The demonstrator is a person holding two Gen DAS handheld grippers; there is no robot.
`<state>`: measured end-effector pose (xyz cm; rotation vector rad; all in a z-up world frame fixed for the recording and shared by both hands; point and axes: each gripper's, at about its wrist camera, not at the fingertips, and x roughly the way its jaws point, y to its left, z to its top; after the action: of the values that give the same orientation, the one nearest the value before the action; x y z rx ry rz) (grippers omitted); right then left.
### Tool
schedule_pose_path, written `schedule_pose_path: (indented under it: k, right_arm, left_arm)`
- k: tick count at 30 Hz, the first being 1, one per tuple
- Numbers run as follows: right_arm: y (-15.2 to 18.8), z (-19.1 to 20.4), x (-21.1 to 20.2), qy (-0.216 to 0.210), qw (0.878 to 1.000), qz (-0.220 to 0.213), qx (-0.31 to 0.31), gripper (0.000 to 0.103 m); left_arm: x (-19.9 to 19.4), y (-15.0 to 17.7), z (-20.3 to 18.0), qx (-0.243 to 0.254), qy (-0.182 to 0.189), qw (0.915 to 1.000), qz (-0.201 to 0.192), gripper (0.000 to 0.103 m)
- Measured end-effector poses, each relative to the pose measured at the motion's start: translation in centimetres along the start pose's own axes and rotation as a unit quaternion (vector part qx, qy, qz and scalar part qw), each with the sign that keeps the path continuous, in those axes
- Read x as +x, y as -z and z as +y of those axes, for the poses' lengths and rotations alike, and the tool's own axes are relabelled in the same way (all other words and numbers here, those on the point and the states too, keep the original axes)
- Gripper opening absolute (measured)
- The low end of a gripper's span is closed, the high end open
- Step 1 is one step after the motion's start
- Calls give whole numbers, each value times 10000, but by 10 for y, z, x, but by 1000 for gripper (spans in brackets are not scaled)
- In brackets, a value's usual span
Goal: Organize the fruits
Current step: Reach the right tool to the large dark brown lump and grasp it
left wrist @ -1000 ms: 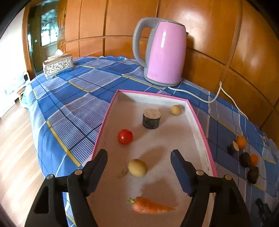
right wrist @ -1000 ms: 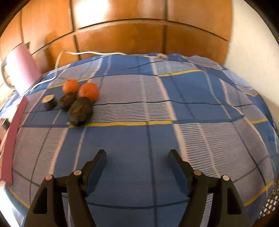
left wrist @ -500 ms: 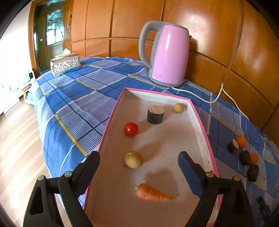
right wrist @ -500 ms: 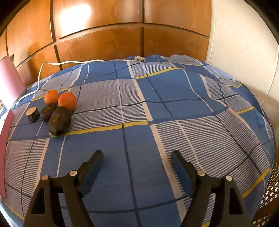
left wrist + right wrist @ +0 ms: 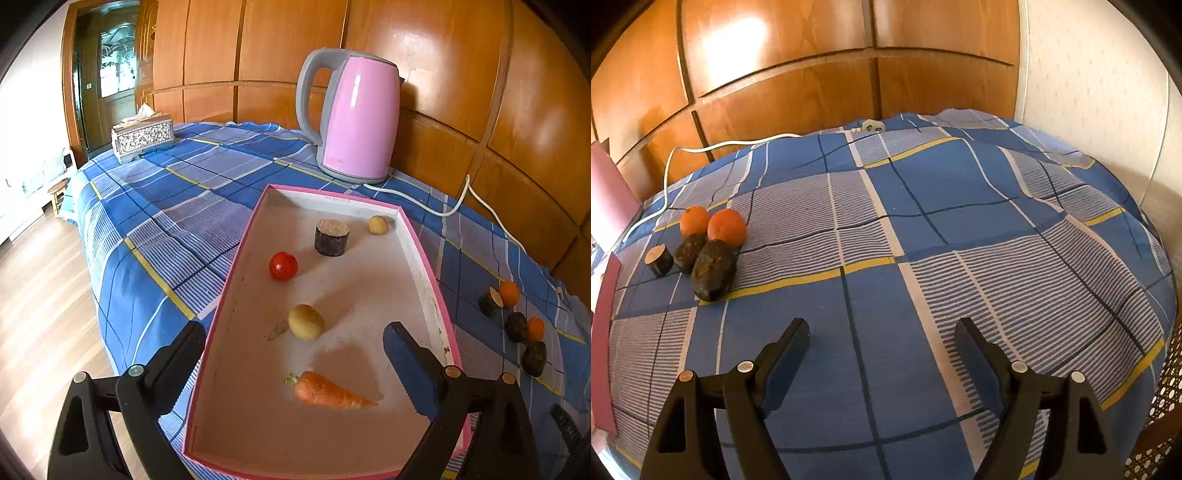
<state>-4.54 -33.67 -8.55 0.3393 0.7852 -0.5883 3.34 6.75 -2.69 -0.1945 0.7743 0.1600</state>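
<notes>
While the round yellow-brown fruit (image 5: 306, 321) lies mid-way in the shallow pink-rimmed white tray (image 5: 424, 258), red tomato (image 5: 283, 265) beyond and orange carrot (image 5: 330, 393) nearer, the left tongs (image 5: 293, 341) hover spread wide above it, empty. Picking looks like the step in hand: descend, straddle, squeeze. Right tongs (image 5: 882, 334) gape too (nothing held), near two oranges (image 5: 726, 227) on the blue plaid-covered surface (image 5: 960, 240).

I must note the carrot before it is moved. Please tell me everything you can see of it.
The carrot is orange, with a short green stub at its thick end and a pointed tip. It lies flat on the floor of the pink-rimmed tray, near the front, tip pointing right. It looks whole. Nothing touches it; the open left gripper is above it.
</notes>
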Motion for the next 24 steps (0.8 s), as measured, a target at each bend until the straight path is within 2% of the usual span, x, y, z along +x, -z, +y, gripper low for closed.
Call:
schedule_pose_path:
  k: [10,17,24]
  right_arm:
    - [-13,15,2,-304,9993,114,-176,82]
    - [-31,46,1,-948,9944,145,-449,82]
    - [-42,90,10,-1259,9869,233,-979,82]
  left_arm:
    - [1,4,2,-37,58,9999,90,99]
    - [2,3,3,-23,87,9999,146,100]
    - [4,6,3,26,84,9997,218,100]
